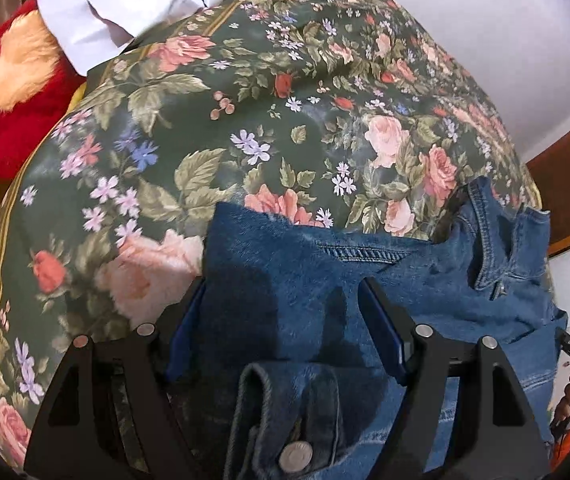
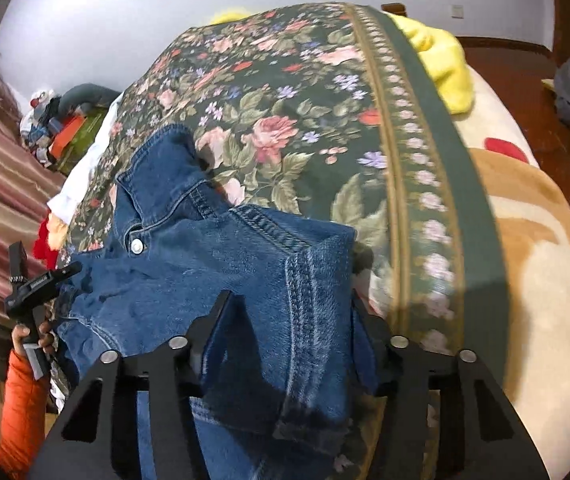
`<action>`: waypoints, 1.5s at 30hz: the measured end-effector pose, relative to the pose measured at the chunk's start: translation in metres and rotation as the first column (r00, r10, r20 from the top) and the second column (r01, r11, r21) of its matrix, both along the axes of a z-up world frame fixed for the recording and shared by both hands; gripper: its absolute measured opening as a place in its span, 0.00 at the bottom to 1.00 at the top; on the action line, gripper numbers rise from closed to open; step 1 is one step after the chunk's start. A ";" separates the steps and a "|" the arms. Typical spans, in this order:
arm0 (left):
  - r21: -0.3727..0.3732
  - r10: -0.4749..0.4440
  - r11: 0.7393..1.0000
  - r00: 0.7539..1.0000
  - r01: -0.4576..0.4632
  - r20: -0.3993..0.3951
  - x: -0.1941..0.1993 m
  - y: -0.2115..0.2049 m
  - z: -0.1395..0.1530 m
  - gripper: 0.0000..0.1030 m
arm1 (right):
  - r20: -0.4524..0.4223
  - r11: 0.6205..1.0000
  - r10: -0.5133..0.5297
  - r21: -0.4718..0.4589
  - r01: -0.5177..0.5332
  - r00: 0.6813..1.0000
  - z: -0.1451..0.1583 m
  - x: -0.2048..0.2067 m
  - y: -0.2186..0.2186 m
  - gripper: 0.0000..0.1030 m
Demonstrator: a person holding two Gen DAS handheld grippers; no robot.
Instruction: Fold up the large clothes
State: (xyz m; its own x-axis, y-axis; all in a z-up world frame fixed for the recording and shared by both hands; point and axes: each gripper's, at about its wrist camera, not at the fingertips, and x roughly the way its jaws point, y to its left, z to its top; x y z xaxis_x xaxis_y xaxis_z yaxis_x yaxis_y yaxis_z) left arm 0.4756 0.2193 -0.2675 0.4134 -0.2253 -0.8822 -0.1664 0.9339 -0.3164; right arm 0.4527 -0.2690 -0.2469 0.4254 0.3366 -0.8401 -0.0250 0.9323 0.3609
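In the left wrist view, the blue denim jacket with metal snap buttons (image 1: pixel 325 280) lies on the dark green floral bedspread (image 1: pixel 205 120), near its lower edge. The left gripper (image 1: pixel 285 300) is over the jacket with its jaws spread apart; denim lies between and under the fingers, and a folded cuff with a silver button (image 1: pixel 296 456) sits low between them. The jaws are released, not pinching the cloth. The collar (image 1: pixel 497 240) points toward the upper right. Judging by the doubled layers, one side already seems turned inward, but the jacket is still loose and uneven, so most of the folding looks left to do. This view alone shows a white cloth (image 1: pixel 125 4) and a red plush toy (image 1: pixel 9 92) at the far left of the bed.

In the right wrist view, the right gripper (image 2: pixel 289 308) has a sleeve with pale double stitching (image 2: pixel 305 320) lying between its open fingers; whether the far finger touches the cloth I cannot tell, as denim hides it. The jaws stand apart, not clenched. This view alone shows the collar button (image 2: pixel 137 245), the bedspread's bordered edge (image 2: pixel 417 160), a yellow blanket (image 2: pixel 441 60), a cream and tan blanket (image 2: pixel 533 260), and the person's left hand in an orange sleeve (image 2: pixel 29 336) holding the other tool.
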 end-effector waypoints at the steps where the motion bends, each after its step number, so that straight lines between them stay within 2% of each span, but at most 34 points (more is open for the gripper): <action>1: 0.009 0.013 1.000 1.000 -0.013 -0.003 0.002 -0.002 -0.001 0.72 | -0.001 1.000 0.003 -0.004 -0.003 1.000 -0.002 0.002 0.002 0.38; 2: 0.012 0.025 1.000 1.000 -0.025 -0.001 0.002 -0.002 -0.001 0.70 | 0.004 1.000 -0.002 -0.009 0.002 1.000 -0.003 0.003 0.003 0.36; 3: 0.022 0.043 0.999 0.999 -0.043 0.005 0.002 -0.002 -0.001 0.62 | 0.011 1.000 -0.007 -0.011 0.007 1.000 -0.002 0.002 0.003 0.33; 4: 0.038 0.058 0.998 0.998 -0.058 0.003 0.002 -0.002 -0.002 0.49 | 0.016 1.000 -0.009 -0.014 0.009 1.000 -0.001 0.002 0.003 0.28; 6: 0.072 0.081 0.994 0.997 -0.080 -0.003 0.002 -0.001 -0.003 0.31 | 0.035 1.000 -0.008 -0.021 0.009 0.999 0.002 0.002 0.003 0.24; 7: 0.066 0.087 0.994 0.996 -0.087 -0.003 0.001 0.000 -0.003 0.25 | 0.049 1.000 -0.007 -0.029 0.009 0.999 0.004 0.001 0.003 0.23; 11: 0.028 0.112 0.993 0.993 -0.113 0.038 -0.011 0.003 0.007 0.16 | 0.109 0.998 0.025 -0.068 -0.018 0.994 0.022 0.004 0.009 0.19; 16: 0.093 0.065 0.993 0.989 -0.077 0.131 -0.028 -0.008 0.041 0.08 | 0.188 0.993 0.084 -0.102 -0.065 0.978 0.053 0.017 0.023 0.16; 22: 0.090 0.065 0.992 0.962 -0.092 0.265 -0.042 -0.003 0.097 0.07 | 0.281 0.968 0.169 -0.230 -0.104 0.945 0.079 0.040 0.062 0.14; 25: 0.089 0.088 0.989 0.947 -0.120 0.309 -0.045 0.007 0.114 0.06 | 0.310 0.954 0.199 -0.277 -0.111 0.930 0.086 0.055 0.081 0.14; 28: 0.083 0.118 0.985 0.940 -0.152 0.319 -0.041 0.020 0.119 0.06 | 0.317 0.945 0.220 -0.303 -0.122 0.923 0.089 0.076 0.098 0.14; 33: 0.155 0.139 0.971 0.958 -0.181 0.249 -0.021 0.040 0.091 0.07 | 0.272 0.937 0.219 -0.325 -0.125 0.937 0.066 0.117 0.120 0.14; 36: 0.171 0.164 0.965 0.966 -0.199 0.198 -0.009 0.054 0.068 0.07 | 0.230 0.937 0.191 -0.334 -0.107 0.954 0.043 0.133 0.120 0.14; 39: 0.172 0.198 0.960 0.971 -0.220 0.137 0.001 0.068 0.043 0.08 | 0.160 0.948 0.151 -0.304 -0.097 0.976 0.014 0.147 0.109 0.14; 42: 0.180 0.223 0.955 0.970 -0.238 0.098 0.005 0.077 0.021 0.15 | 0.159 0.944 0.157 -0.313 -0.101 0.975 0.002 0.148 0.105 0.17; 45: 0.181 0.223 0.955 0.971 -0.235 0.087 0.008 0.079 0.010 0.17 | 0.163 0.928 0.179 -0.356 -0.111 0.970 0.001 0.147 0.108 0.21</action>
